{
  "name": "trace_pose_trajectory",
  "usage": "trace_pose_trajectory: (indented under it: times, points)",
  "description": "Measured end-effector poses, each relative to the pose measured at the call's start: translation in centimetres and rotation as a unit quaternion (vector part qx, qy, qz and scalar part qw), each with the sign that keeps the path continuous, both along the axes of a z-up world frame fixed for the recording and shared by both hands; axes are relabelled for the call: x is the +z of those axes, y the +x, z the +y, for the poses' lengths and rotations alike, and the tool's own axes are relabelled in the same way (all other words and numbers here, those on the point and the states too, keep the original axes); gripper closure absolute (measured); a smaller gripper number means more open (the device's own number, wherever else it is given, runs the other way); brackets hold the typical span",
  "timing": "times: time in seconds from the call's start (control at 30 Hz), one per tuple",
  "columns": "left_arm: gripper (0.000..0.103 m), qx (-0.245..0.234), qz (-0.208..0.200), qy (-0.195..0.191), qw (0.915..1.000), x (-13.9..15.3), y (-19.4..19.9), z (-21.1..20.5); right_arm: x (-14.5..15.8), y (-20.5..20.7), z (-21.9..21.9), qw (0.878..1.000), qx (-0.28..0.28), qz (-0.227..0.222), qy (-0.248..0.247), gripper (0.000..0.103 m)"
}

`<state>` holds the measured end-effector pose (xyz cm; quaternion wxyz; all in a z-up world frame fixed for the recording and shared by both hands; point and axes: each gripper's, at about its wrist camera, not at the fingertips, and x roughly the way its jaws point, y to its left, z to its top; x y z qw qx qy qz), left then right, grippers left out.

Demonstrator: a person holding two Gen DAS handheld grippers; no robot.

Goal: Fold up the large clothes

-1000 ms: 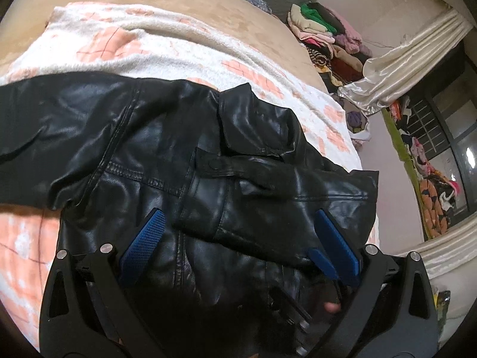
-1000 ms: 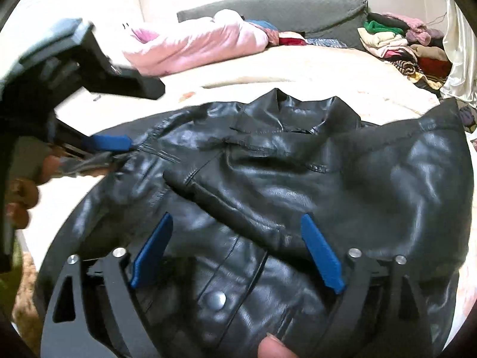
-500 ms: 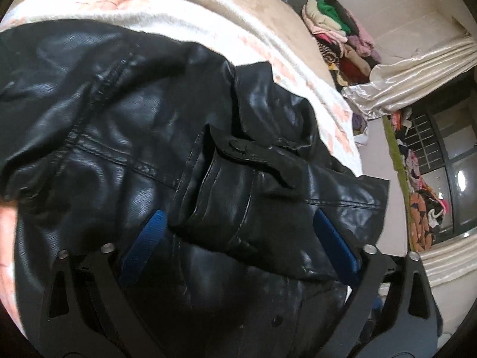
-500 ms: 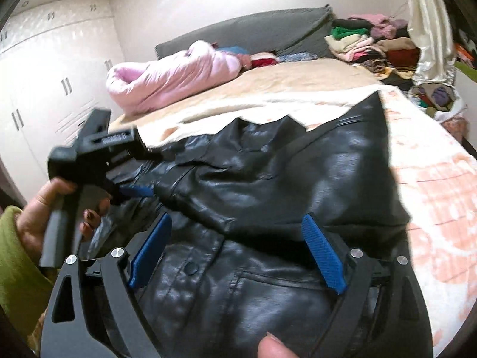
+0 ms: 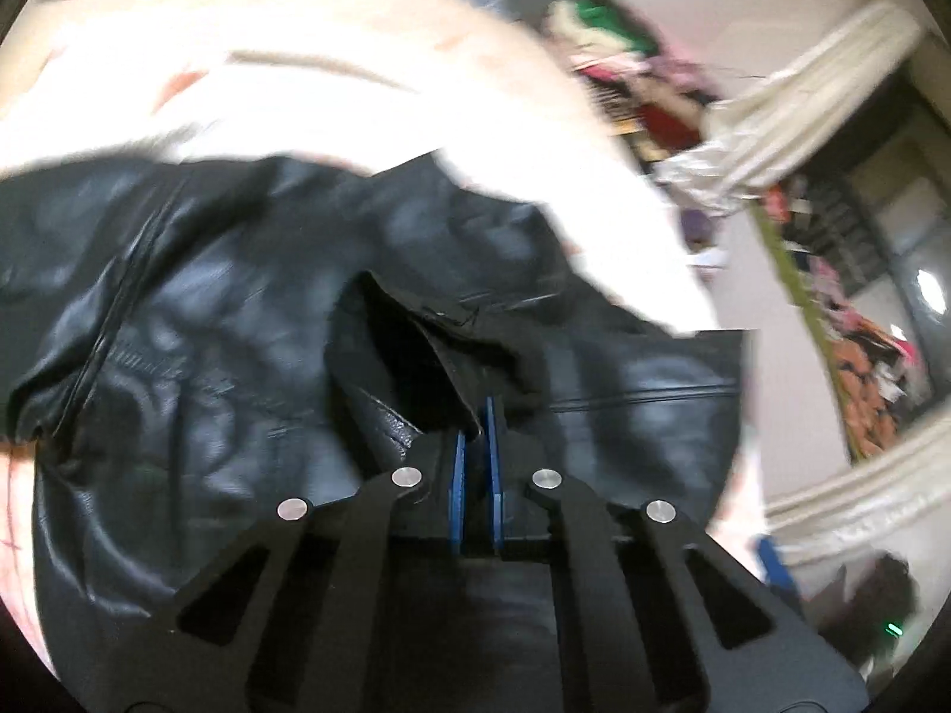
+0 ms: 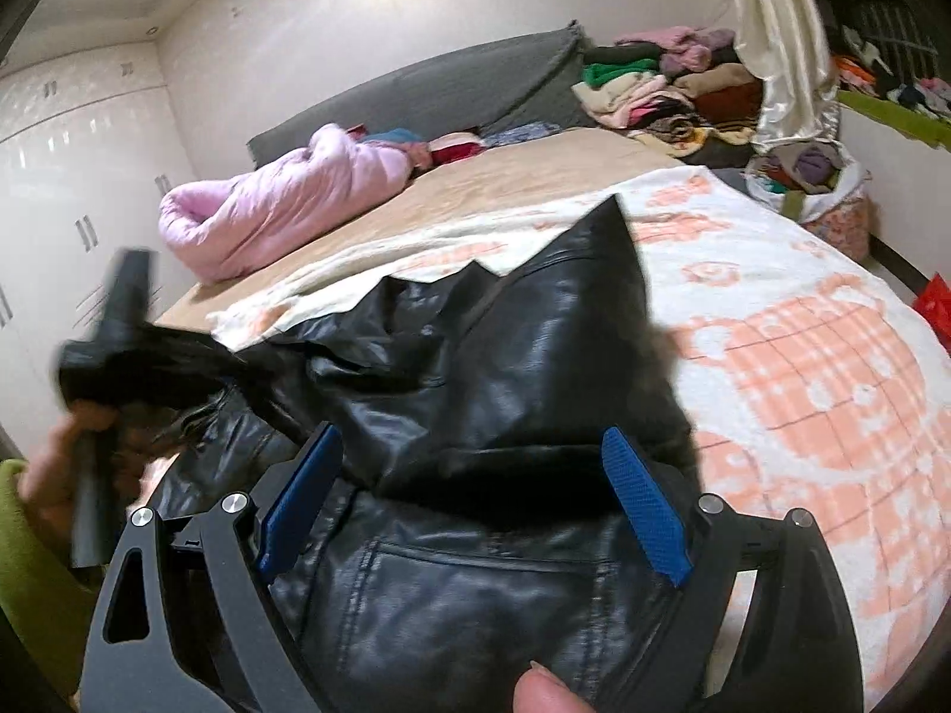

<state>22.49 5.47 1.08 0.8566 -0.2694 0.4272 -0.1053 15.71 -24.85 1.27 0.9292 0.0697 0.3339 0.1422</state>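
Two grippers work one black leather jacket (image 5: pixel 196 356) spread on the bed (image 5: pixel 356 89).

Left wrist view: your left gripper (image 5: pixel 474 445) has its blue pads (image 5: pixel 456 475) pinched together on a fold of the jacket near its middle, apparently a cuff or sleeve end, though blur hides which. The leather lies in glossy, thick creases with raised seams across the white-and-peach blanket (image 5: pixel 535 178).

Right wrist view: your right gripper (image 6: pixel 475 499) hangs with its jaws spread wide over the jacket, holding nothing; a pocket seam shows between the pads. One corner of the jacket stands up in a stiff peak. Your left hand (image 6: pixel 59 463), blurred, holds its tool at the jacket's far left edge. A pink quilt (image 6: pixel 285 196) and a pile of clothes (image 6: pixel 665 89) sit well apart, near the grey headboard (image 6: pixel 446 83).

Expect this jacket to be heavy, slick and springy: folds will likely try to reopen. Take hold at stitched edges, the hem or cuffs, where the pads can bite, not on smooth panels.
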Motion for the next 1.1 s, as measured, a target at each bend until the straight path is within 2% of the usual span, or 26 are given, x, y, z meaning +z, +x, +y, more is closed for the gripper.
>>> trace_pose_trajectory:
  times: [0.17, 0.3, 0.43, 0.53, 0.77, 0.87, 1.0, 1.1]
  points:
    - [0.103, -0.063, -0.097, -0.013, 0.9932, 8.0, -1.8, -3.4, 0.6, -0.1, -1.1, 1.000, -0.020, -0.005, 0.009, 0.015]
    - [0.103, -0.074, -0.171, 0.015, 0.9824, 13.4, -3.6, -4.1, 0.8, -0.2, -1.5, 1.000, -0.027, -0.009, 0.008, 0.015]
    - [0.103, -0.056, -0.194, 0.043, 0.9785, 14.7, -4.4, -2.0, 0.6, 0.0, -1.7, 0.999, -0.034, -0.004, 0.003, 0.015]
    - [0.103, -0.030, -0.178, 0.062, 0.9816, 13.0, -4.5, 0.7, 0.2, 0.3, -1.9, 0.999, -0.044, 0.007, -0.002, 0.015]
    - [0.103, 0.017, -0.073, 0.119, 0.9900, 2.7, -4.7, 6.5, -1.7, 2.1, -2.4, 0.995, -0.084, 0.050, -0.010, 0.015]
    - [0.103, 0.025, -0.039, 0.124, 0.9912, -0.5, -5.3, 8.0, -2.2, 3.5, -3.0, 0.993, -0.102, 0.066, -0.009, 0.015]
    - [0.103, 0.023, -0.033, 0.116, 0.9925, -1.8, -6.2, 8.6, -2.1, 7.1, -4.5, 0.989, -0.125, 0.078, 0.012, 0.015]
    - [0.103, 0.018, -0.038, 0.122, 0.9916, -2.2, -6.5, 8.7, -2.0, 10.5, -5.3, 0.989, -0.117, 0.084, 0.037, 0.015]
